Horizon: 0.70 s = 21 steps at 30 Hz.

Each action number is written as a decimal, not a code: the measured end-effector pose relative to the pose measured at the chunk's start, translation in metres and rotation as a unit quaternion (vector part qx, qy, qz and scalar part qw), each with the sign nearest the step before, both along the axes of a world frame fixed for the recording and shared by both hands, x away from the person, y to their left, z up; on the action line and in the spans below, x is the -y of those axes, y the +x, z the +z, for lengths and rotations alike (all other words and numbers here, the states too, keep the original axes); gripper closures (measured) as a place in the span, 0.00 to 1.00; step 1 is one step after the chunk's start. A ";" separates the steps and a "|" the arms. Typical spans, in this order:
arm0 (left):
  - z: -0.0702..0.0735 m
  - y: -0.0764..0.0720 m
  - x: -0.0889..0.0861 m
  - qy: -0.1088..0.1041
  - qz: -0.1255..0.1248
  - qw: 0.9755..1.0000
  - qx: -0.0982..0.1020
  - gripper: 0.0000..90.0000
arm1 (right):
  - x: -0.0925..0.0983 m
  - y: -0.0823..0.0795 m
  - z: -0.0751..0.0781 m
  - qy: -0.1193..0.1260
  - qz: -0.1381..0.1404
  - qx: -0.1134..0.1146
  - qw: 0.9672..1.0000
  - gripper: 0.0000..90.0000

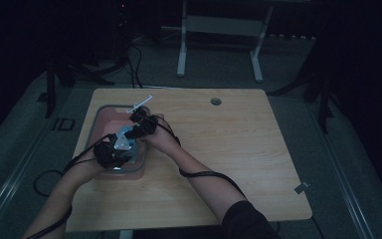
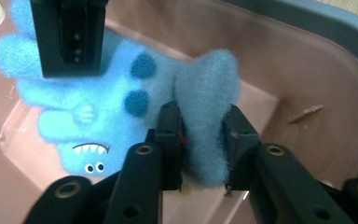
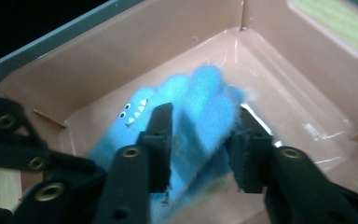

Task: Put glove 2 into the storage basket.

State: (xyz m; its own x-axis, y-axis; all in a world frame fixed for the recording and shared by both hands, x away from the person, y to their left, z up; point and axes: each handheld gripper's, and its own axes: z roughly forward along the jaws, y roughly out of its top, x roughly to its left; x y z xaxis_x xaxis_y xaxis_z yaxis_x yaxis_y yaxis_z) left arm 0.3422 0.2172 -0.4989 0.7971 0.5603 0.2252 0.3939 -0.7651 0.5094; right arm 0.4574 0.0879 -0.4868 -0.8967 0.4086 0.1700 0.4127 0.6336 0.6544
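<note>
A fluffy blue plush toy (image 2: 98, 93) with dark spots and a toothy face lies inside a pink bin (image 2: 307, 60) with a grey rim. My left gripper (image 2: 204, 126) has its pads pressed on a fluffy limb of the toy. A black jaw of the other gripper reaches down over the toy's far end. In the right gripper view the toy (image 3: 186, 93) looks blurred between the jaws of my right gripper (image 3: 204, 126), which stand loosely around it. From above, both grippers (image 1: 117, 149) (image 1: 139, 124) are down in the bin (image 1: 99, 117) at the table's left.
A thin white stick (image 1: 140, 103) lies just beyond the bin. The wooden table (image 1: 229, 149) has a round cable hole (image 1: 216, 101) at the back. A small brown scrap (image 2: 305, 113) sticks to the bin wall. A white table frame (image 1: 219, 30) stands on the floor behind.
</note>
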 end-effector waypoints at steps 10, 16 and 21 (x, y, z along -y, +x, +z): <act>0.014 -0.001 -0.002 -0.039 0.042 0.998 0.008 0.16 | 0.026 -0.006 0.022 0.029 0.021 0.004 0.999 0.43; 0.026 -0.004 0.002 -0.063 0.047 0.997 0.023 0.09 | 0.044 -0.012 0.033 0.064 0.030 -0.013 0.997 0.30; 0.033 -0.008 0.013 -0.081 0.037 0.995 0.034 0.08 | 0.061 -0.018 0.034 0.068 0.036 -0.008 0.997 0.22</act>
